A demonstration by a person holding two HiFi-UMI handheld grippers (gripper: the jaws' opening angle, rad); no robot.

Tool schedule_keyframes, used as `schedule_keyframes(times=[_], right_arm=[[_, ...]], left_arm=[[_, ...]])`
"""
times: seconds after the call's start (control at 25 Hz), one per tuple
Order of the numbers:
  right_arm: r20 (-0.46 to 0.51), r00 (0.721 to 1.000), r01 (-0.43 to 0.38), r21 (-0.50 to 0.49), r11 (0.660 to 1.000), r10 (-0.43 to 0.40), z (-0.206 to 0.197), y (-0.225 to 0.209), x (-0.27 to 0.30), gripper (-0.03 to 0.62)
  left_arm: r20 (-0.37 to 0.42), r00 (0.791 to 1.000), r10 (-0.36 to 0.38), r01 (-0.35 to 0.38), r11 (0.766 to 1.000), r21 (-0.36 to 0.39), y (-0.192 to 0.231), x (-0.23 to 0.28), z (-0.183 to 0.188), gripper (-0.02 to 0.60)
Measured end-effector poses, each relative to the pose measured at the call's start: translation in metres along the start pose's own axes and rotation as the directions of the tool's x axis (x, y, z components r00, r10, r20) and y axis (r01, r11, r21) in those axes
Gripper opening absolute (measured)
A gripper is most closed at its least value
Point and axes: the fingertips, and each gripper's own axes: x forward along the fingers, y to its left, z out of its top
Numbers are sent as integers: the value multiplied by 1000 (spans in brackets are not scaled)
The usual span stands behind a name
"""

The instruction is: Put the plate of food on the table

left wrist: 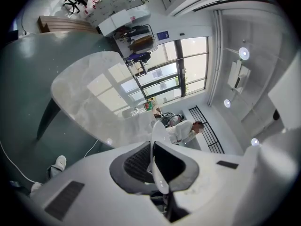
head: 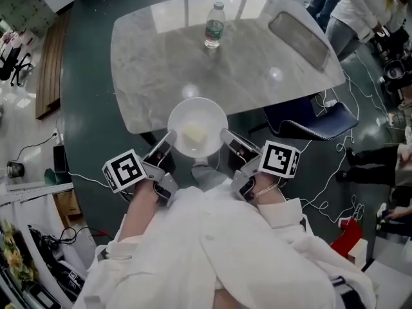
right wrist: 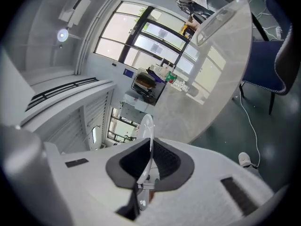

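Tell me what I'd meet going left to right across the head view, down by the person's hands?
Left gripper → plate holding pale food → right gripper. Both grippers' jaws are shut on the plate's rim.

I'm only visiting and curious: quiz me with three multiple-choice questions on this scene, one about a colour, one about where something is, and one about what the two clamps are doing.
1. What colour is the plate? A red; B white; C black.
2. Where is the bottle? A lying on the plate; B held in the air; C standing on the table.
3. What are the left gripper and right gripper doing? A both open and empty; B both shut on the plate's rim; C only one holds the plate.

Answers: 1 B, its rim and bowl are white. 2 C, it stands upright on the far part of the tabletop. 3 B, each gripper view shows the thin rim pinched between the pads.
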Motion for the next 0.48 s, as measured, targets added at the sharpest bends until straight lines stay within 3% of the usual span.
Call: schedule_keyframes(times=[0.2, 0.48], right_arm=[[-23, 999, -29, -43, 999, 28, 48, -3, 25, 11], [-55, 998, -44, -52, 998, 41, 101, -20, 51, 9]], left_arm=[[27, 999, 27, -26, 998, -50, -5, 36, 29, 31], [57, 998, 10, -10, 1000, -2, -9, 85, 62, 31]])
